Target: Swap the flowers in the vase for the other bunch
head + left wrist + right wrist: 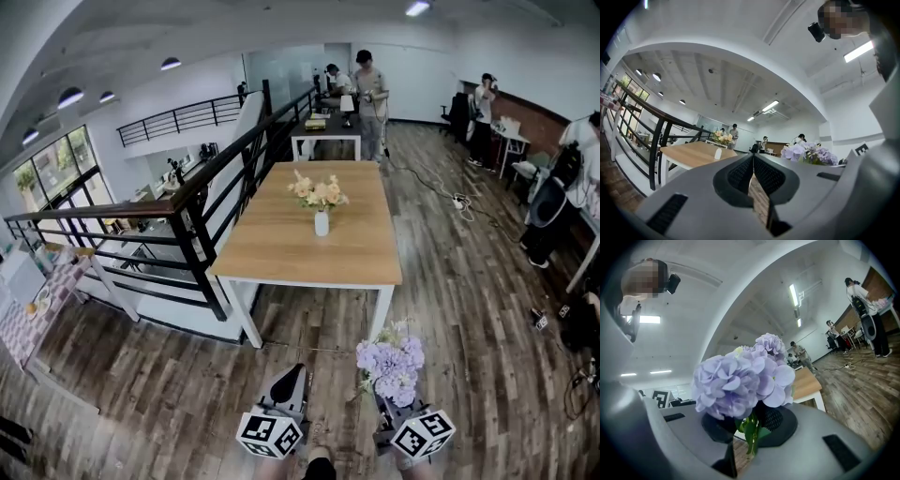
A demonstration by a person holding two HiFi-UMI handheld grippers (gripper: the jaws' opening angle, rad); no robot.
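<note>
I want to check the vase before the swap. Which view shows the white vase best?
The head view: the white vase stands whole on the wooden table, peach flowers in it. The left gripper view shows the vase small and far off. The right gripper view does not show it.

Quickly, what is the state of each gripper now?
Left gripper: closed, empty.
Right gripper: closed on the purple flowers.
</note>
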